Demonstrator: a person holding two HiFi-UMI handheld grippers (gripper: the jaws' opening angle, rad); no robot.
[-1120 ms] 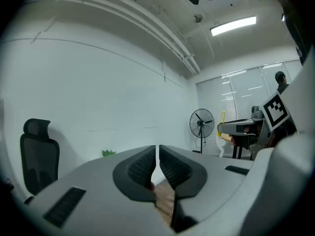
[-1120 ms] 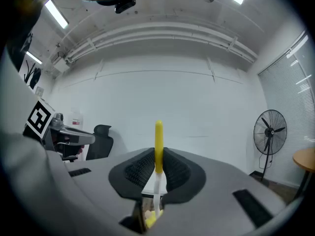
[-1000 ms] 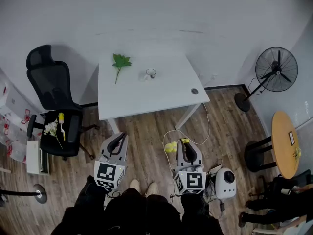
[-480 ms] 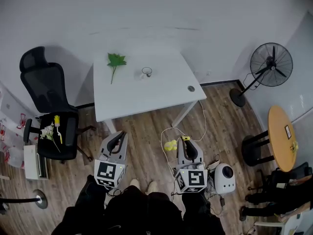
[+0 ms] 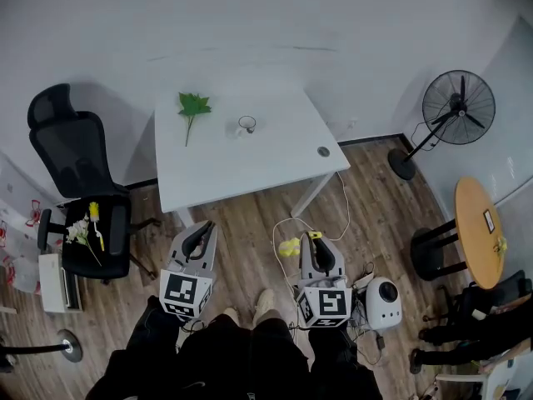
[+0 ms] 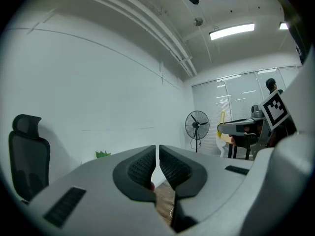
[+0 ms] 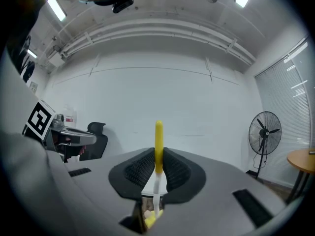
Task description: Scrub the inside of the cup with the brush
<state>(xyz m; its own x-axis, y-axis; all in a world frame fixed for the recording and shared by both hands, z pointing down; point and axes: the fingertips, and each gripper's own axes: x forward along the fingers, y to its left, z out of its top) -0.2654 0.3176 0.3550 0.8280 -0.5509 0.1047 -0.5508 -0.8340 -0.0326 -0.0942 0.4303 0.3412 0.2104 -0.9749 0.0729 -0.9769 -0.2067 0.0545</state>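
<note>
On hand: right gripper (image 5: pixel 316 248) clamped on the yellow brush (image 7: pixel 158 136), left gripper (image 5: pixel 202 232) with jaws together and empty, cup (image 5: pixel 246 124) upright on the white table (image 5: pixel 250 169) well ahead of both; over the last second the table merely drifted leftward in my head view, so scrubbing, I judge, hasn't begun.

head view: high above the person, facing steeply down, far from the table (image 5: pixel 275 161).
left gripper view: rides the left gripper (image 6: pixel 156 155), low, level, facing the wall (image 6: pixel 98 92).
right gripper view: rides the right gripper (image 7: pixel 158 165), same aim.
shared: fan (image 5: pixel 457 107), office chair (image 5: pixel 71 152).
</note>
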